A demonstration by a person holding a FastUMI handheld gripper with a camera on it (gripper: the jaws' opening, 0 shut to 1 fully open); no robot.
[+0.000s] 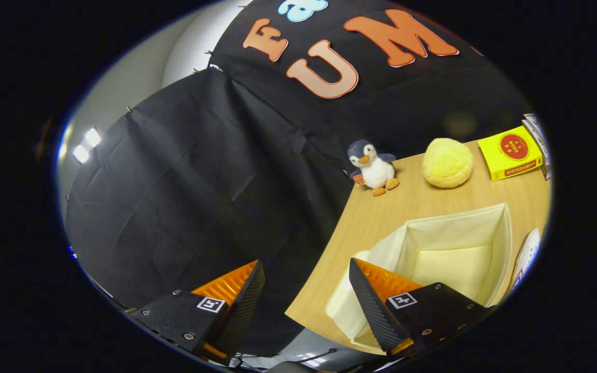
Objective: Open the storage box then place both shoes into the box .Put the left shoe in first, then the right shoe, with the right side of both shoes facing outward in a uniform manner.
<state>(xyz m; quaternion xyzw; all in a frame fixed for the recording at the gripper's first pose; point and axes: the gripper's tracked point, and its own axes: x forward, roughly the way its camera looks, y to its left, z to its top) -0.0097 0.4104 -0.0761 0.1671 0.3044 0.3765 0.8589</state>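
The cream fabric storage box (503, 230) stands open on the wooden table (381, 212), its inside bare. Part of a white shoe (526, 256) shows just past the box's far right wall. My gripper (306, 272) is open, held tilted above the table's left edge with nothing between its fingers. One finger (368, 292) hangs over the box's near left corner, the other finger (241, 290) is off the table in front of the black cloth.
A plush penguin (373, 167) sits at the table's back corner. Beside it lie a round yellow cushion (448, 162) and a yellow carton (510, 152). The black cloth wall (200, 181) rises to the left of the table.
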